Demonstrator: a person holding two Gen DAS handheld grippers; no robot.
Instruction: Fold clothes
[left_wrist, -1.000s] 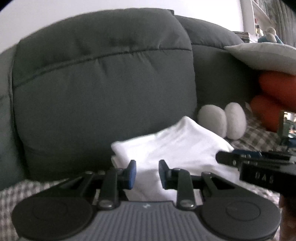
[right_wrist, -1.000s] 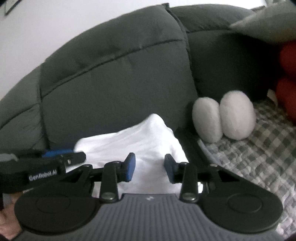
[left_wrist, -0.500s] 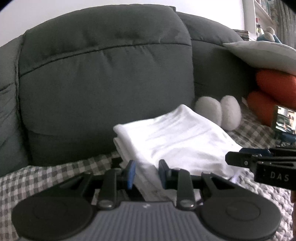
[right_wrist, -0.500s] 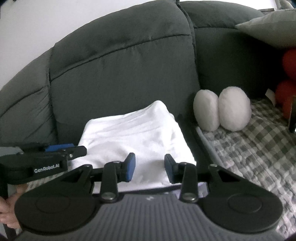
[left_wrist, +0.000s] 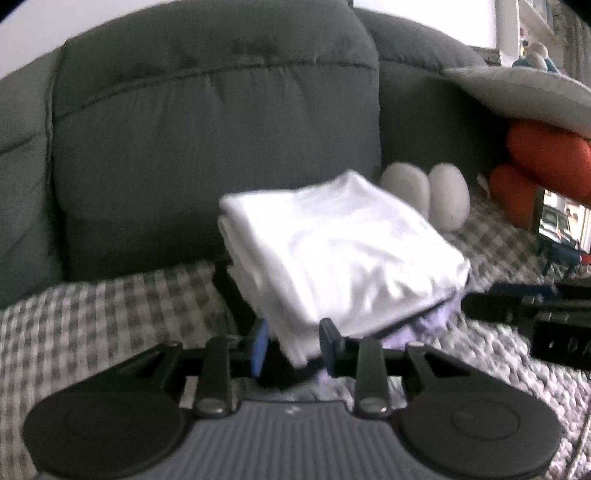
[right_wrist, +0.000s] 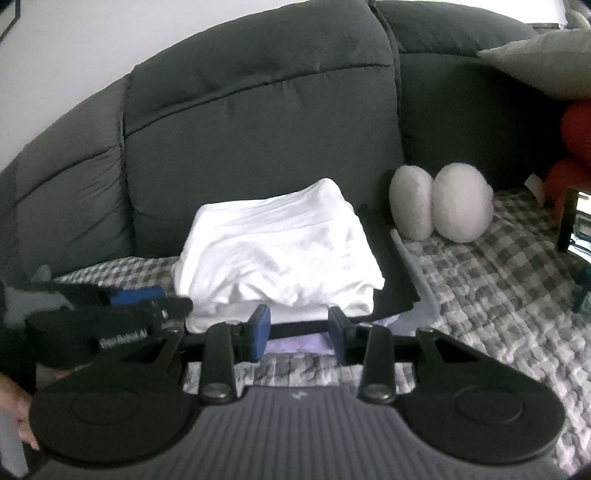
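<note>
The left gripper (left_wrist: 291, 345) is sitting just in front of the folded white garment (left_wrist: 332, 254), its blue-padded jaws opening, with the near corner of the cloth showing between them though no pad seems to be pressing it. The right gripper (right_wrist: 299, 334) is hanging a little back from the same garment, its jaws apart and gripping nothing; through the gap a black layer and a lilac one are showing.

The garment is lying as a soft, squarish white bundle, lightly creased, thick with several layers. It is resting on a flat black fabric piece (right_wrist: 391, 280), and a bit of lilac cloth (right_wrist: 295, 347) is peeking out from under that at the front. The whole pile is sitting on a grey-and-white checked, nubbly blanket (right_wrist: 491, 288), backed against the puffy dark grey sofa cushion (right_wrist: 258, 140).

To the right of the garment two fuzzy white oval cushions (right_wrist: 443, 201) are leaning against the sofa back. Farther right of it, red plush shapes (left_wrist: 543, 162) are crowding under a pale grey pillow (left_wrist: 517, 92)
</note>
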